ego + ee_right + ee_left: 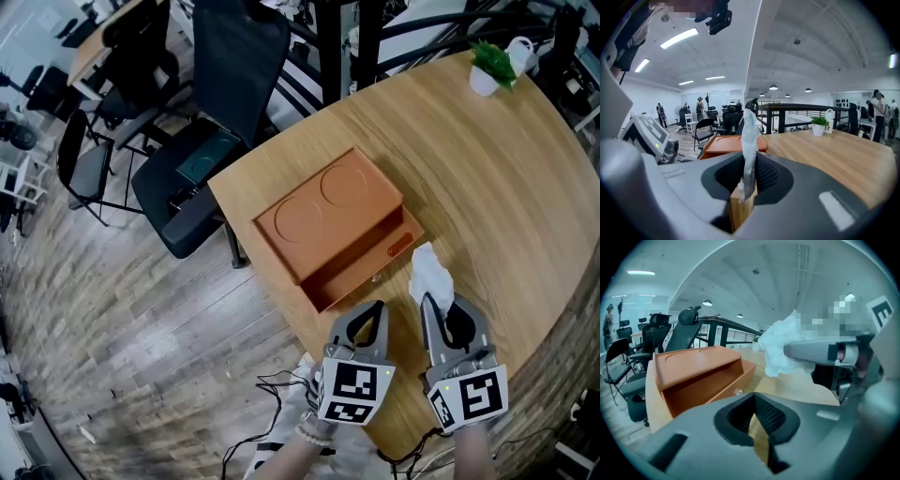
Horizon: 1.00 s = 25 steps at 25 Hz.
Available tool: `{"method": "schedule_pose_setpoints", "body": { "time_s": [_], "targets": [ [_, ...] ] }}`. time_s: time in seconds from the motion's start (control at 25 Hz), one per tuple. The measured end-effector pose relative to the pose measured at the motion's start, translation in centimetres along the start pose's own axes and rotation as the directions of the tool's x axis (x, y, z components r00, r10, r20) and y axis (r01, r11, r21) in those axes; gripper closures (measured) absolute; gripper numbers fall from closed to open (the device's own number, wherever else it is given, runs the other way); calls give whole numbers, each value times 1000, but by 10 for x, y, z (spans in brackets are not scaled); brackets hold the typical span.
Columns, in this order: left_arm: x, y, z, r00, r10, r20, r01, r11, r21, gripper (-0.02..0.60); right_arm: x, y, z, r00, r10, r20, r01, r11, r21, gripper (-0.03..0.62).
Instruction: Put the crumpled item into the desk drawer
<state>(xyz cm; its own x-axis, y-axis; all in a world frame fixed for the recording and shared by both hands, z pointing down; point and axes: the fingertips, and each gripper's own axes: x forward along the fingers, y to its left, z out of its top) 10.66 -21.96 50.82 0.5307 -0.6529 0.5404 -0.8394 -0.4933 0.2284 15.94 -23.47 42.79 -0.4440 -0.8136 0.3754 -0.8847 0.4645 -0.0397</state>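
An orange desk box (323, 211) stands on the round wooden table (487, 197), its drawer (361, 267) pulled open toward me. My right gripper (436, 302) is shut on a crumpled white paper (431, 275) and holds it above the table, just right of the drawer's front. The right gripper view shows the paper (749, 136) standing upright between the jaws of the right gripper (749, 183), with the box (726, 140) behind. My left gripper (370, 309) is shut and empty, near the drawer's front. In the left gripper view, beyond the left gripper (757, 420), are the drawer (726, 383) and the paper (780, 348).
A small potted plant (487, 67) and a white jug (520, 52) stand at the table's far edge. A black office chair (206, 141) is beside the table at the left. Cables (272, 384) lie on the wood floor below the near edge.
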Motion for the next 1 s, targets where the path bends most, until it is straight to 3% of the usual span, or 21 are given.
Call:
{"method": "schedule_pose_setpoints", "body": {
  "time_s": [0.24, 0.4, 0.56, 0.84, 1.0],
  "targets": [
    [-27, 1, 22, 998, -62, 30, 60, 996, 69, 583, 14, 11, 15, 999, 51, -15, -53, 976, -213, 533],
    [-52, 16, 33, 998, -46, 43, 41, 994, 104, 583, 27, 18, 23, 993, 107, -52, -119, 906, -406, 533],
    [-73, 35, 38, 998, -16, 61, 10, 995, 101, 583, 38, 29, 22, 980, 146, -135, -197, 794, -575, 533],
    [-89, 61, 45, 996, 35, 88, -41, 996, 73, 583, 58, 45, 9, 942, 207, -265, -335, 544, -769, 534],
    [-96, 70, 43, 994, 56, 89, -60, 997, 50, 583, 64, 50, -3, 909, 231, -348, -413, 375, -830, 536]
  ]
}}
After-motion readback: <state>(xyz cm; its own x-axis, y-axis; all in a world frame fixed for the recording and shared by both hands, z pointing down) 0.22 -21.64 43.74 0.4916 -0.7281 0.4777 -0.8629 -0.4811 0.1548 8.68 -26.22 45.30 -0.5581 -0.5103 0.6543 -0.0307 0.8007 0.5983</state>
